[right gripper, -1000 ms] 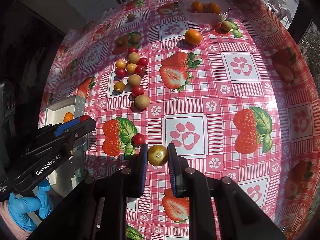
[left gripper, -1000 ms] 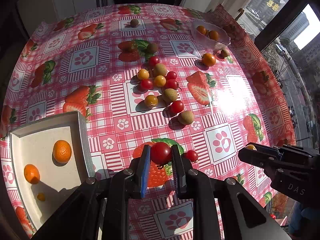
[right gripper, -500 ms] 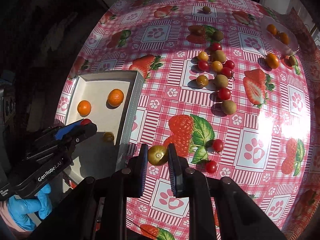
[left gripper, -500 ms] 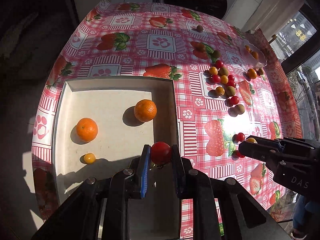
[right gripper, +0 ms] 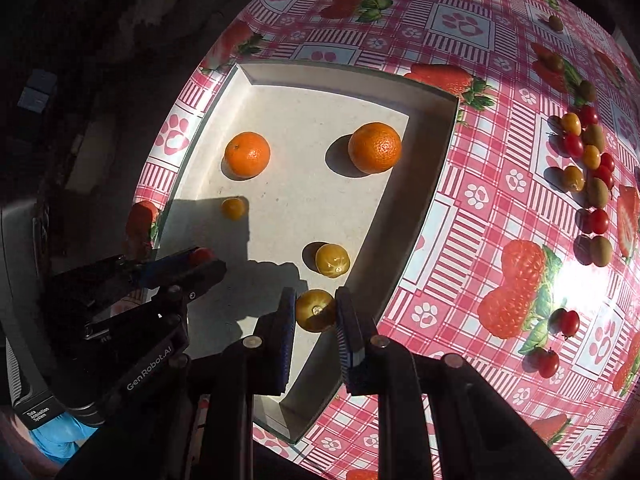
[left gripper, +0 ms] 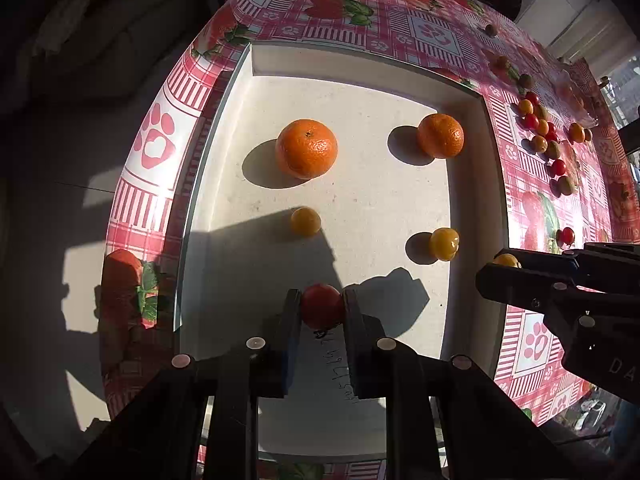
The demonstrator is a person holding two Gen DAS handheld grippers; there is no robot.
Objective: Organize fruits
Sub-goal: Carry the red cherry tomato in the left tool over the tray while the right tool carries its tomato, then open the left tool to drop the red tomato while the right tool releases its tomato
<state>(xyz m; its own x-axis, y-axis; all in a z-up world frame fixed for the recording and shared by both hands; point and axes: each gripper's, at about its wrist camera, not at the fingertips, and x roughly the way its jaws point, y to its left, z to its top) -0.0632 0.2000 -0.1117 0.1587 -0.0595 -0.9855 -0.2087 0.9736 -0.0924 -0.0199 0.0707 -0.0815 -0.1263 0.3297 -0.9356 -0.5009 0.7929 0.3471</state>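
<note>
My left gripper [left gripper: 321, 306] is shut on a red cherry tomato [left gripper: 322, 305] and holds it above the near part of the white tray [left gripper: 360, 56]. My right gripper [right gripper: 316, 311] is shut on a yellow-green tomato [right gripper: 315, 309] above the tray's [right gripper: 436, 176] right side. In the tray lie two oranges [left gripper: 306, 148] [left gripper: 441, 135] and two small yellow tomatoes [left gripper: 305, 221] [left gripper: 444, 243]. The right gripper shows in the left wrist view [left gripper: 505, 266], the left gripper in the right wrist view [right gripper: 200, 260].
A cluster of red, yellow and green-brown small fruits [right gripper: 588, 160] lies on the strawberry-print tablecloth right of the tray. Two red tomatoes [right gripper: 568, 322] [right gripper: 547, 362] lie nearer. The table edge falls off to the left into dark floor.
Both grippers have moved left from the tablecloth to over the tray, each still holding its tomato. One more yellow tomato now shows in the tray.
</note>
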